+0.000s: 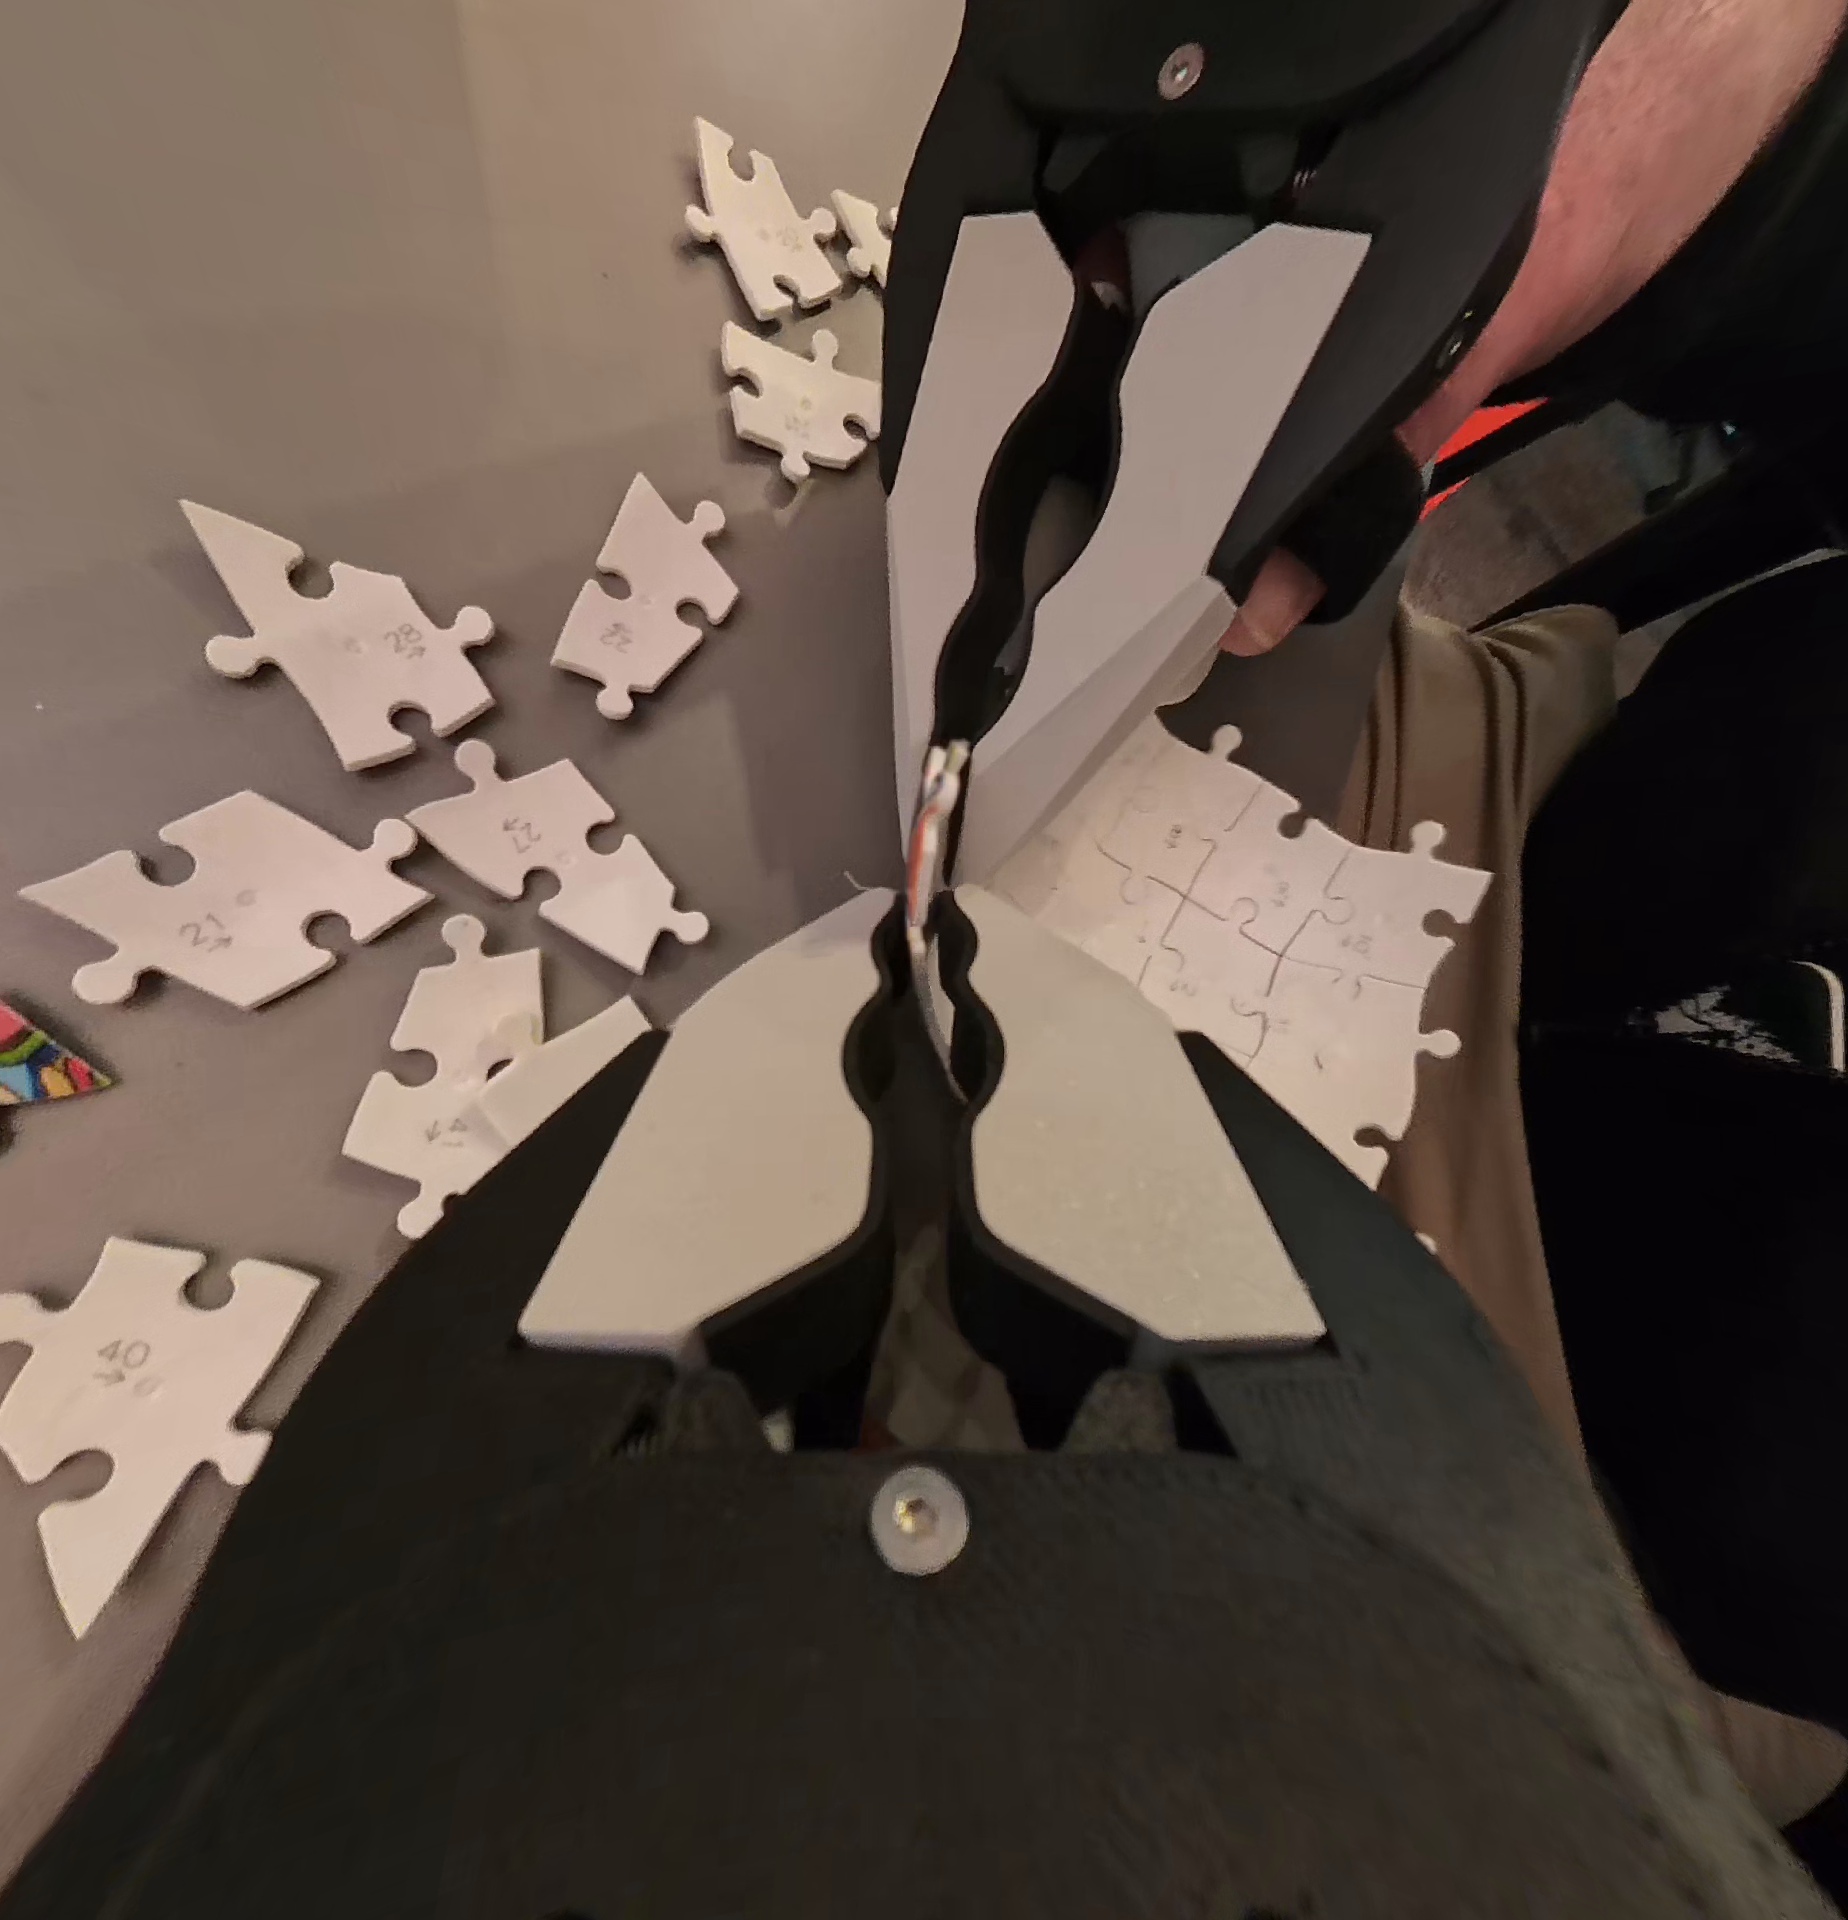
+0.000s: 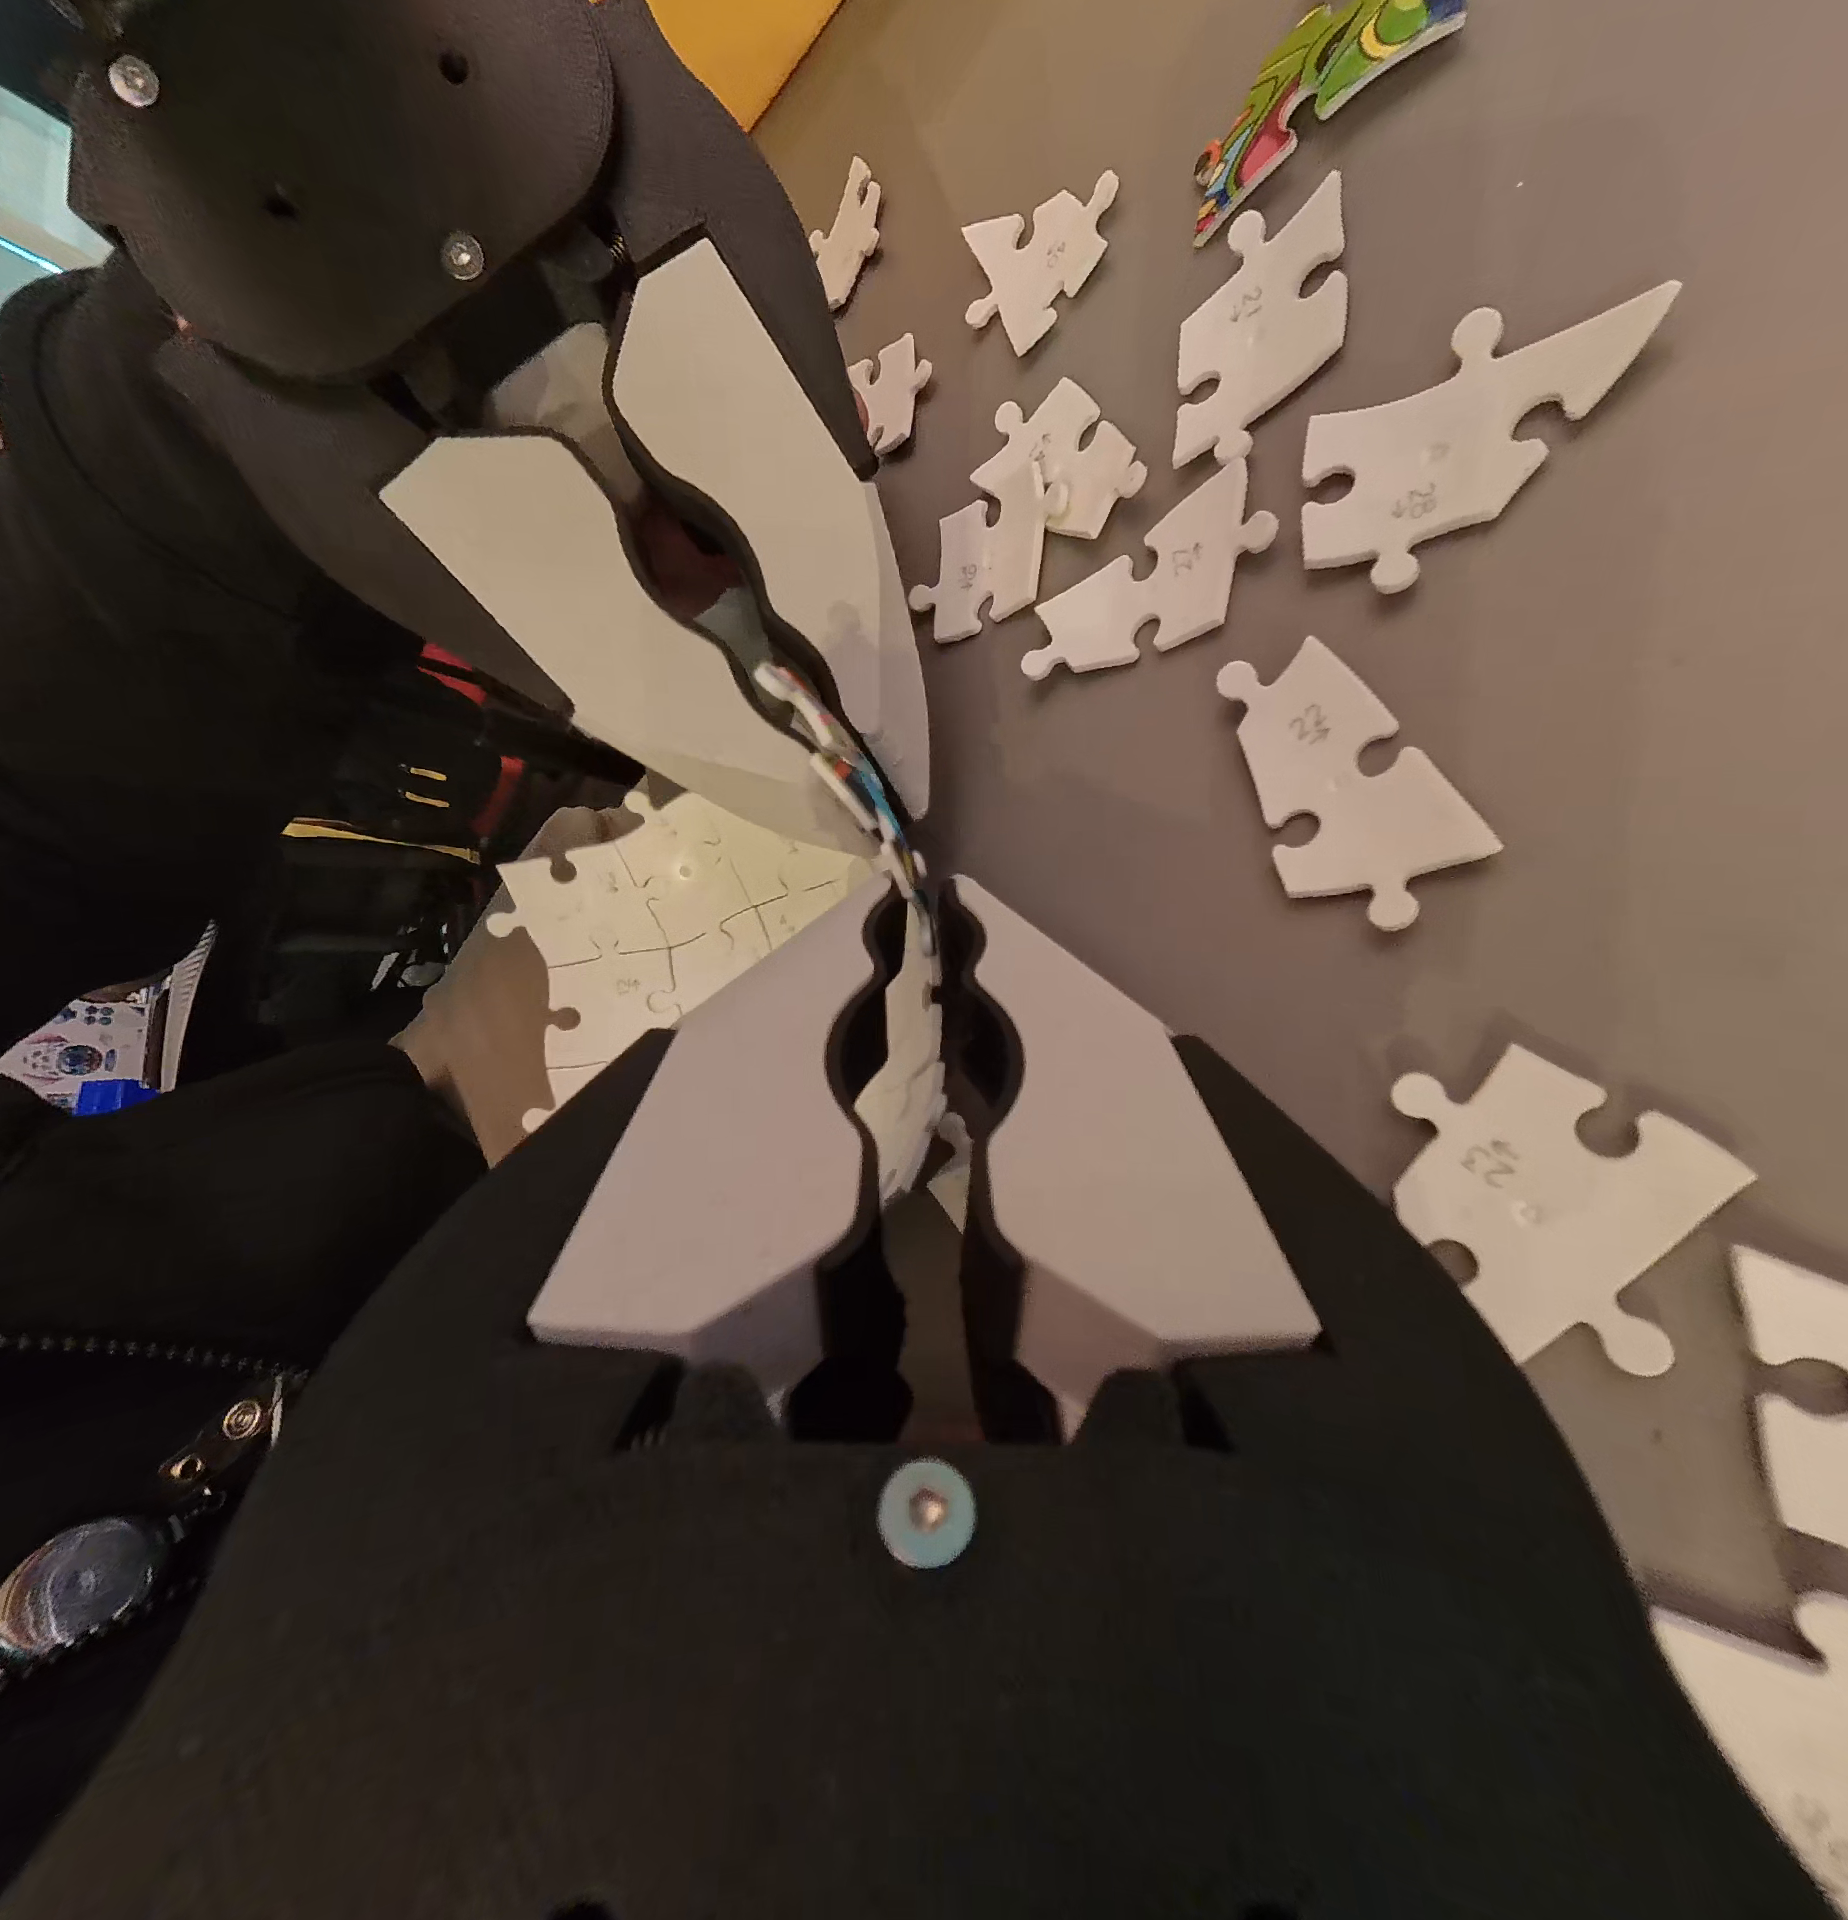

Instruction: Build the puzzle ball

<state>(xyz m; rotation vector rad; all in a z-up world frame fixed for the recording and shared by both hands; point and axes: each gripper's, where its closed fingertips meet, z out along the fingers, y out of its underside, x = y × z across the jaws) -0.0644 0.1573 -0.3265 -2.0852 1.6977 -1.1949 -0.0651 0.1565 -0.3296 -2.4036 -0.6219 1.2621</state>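
The left gripper point(image 1: 925, 914) is clenched on the edge of the joined puzzle section point(image 1: 1284, 914), seen mostly edge-on, so its printed side is hard to make out. The right gripper point(image 2: 925, 904) pinches the same curved section point(image 2: 650, 935) just beside it, tips nearly meeting. The section's white back hangs off the table edge over the person's lap, partly hidden behind the fingers. Farther out, loose white pieces point(image 1: 234, 904) lie scattered, some overlapping, on the grey table point(image 1: 276, 260); a coloured piece point(image 2: 1315, 94) is cut off by the frame.
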